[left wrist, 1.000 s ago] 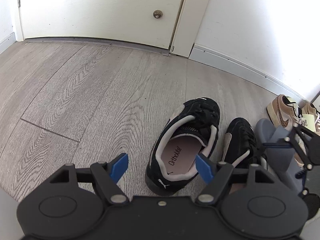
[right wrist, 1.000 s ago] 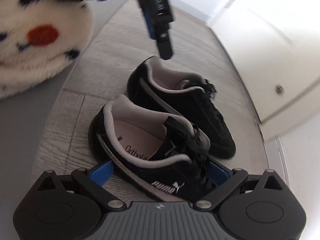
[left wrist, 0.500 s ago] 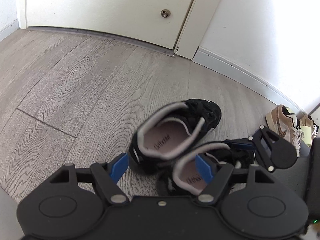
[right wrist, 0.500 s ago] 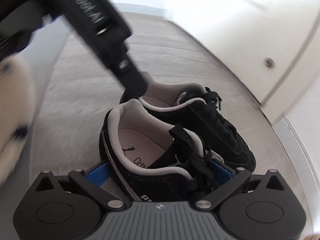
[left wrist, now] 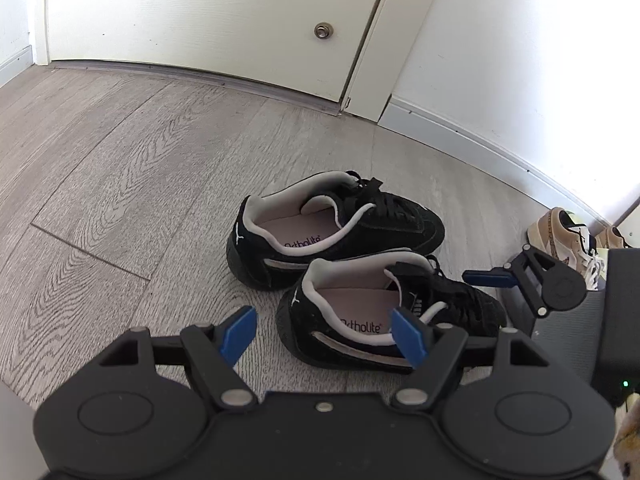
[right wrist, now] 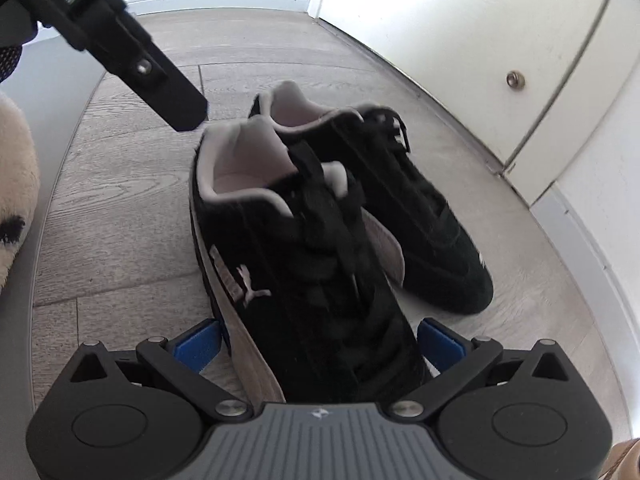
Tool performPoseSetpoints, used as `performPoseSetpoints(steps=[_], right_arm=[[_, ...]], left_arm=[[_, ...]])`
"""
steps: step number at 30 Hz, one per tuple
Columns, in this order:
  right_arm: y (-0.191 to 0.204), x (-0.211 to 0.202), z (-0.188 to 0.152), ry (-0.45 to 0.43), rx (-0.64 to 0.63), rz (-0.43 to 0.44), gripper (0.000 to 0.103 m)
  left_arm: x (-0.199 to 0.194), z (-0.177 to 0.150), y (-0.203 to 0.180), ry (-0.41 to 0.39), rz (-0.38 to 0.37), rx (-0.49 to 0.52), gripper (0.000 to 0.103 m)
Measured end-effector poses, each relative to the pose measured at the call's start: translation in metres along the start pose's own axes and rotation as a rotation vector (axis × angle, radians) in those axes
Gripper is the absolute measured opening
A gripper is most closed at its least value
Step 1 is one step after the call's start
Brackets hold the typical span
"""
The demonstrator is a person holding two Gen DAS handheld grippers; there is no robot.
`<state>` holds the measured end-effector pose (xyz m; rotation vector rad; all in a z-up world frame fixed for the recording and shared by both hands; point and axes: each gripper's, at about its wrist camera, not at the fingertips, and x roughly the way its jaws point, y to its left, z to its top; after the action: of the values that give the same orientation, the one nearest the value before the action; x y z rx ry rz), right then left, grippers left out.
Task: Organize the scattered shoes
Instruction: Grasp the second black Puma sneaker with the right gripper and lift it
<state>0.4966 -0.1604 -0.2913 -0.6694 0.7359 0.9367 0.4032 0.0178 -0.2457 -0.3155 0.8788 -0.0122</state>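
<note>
Two black suede sneakers w/ pale grey collars sit side by side on grey wood-look flooring, toes aimed toward the white baseboard (left wrist: 476, 136). In the left wrist view the far sneaker (left wrist: 340, 224) lies closer to the white door (left wrist: 208, 20), the near sneaker (left wrist: 384, 316) just beside it, their sides touching or almost so. Both insoles read "Ortholite".

Left gripper (left wrist: 324, 332) hangs above the floor behind the near sneaker's heel, blue pads spread wide, nothing between them. Its right pad overlaps the near sneaker's collar in the pic, but contact can't be confirmed.

Right gripper (right wrist: 320, 344) sits at the toe end of the near sneaker (right wrist: 304, 264). The forefoot fills the gap between the blue pads (right wrist: 198, 344), one pad on each side of the shoe. The pads look right against the suede, but whether they actually clamp it can't be told; the sole meets the floor under the shoe as far as the view shows. In the left wrist view the right gripper (left wrist: 488, 278) shows as a blue finger & black linkage at the near sneaker's toe.

The far sneaker (right wrist: 404, 208) lies free, beyond the near one in the right wrist view. The left gripper's black finger (right wrist: 160, 80) crosses the upper left corner there.

A tan sneaker pair (left wrist: 564, 236) stands further along the wall. A cream fuzzy item w/ black spots (right wrist: 12, 208) fills the left edge of the right wrist view.
</note>
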Motion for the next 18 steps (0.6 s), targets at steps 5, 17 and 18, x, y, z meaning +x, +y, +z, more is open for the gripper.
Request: performPoseSetpoints(steps=[5,17,18], right_arm=[[-0.004,-0.001,-0.013,-0.030,0.009,0.002,0.103],[-0.017,0.019,0.016,0.039,-0.093,0.165,0.100],[-0.014,0.018,0.013,0.022,-0.063,0.139,0.098]], left_arm=[[0.002,0.001,0.004,0.008,-0.005,-0.022,0.075],[0.006,0.000,-0.002,0.018,0.002,0.012,0.075],[0.006,0.000,-0.002,0.018,0.003,0.011,0.075]])
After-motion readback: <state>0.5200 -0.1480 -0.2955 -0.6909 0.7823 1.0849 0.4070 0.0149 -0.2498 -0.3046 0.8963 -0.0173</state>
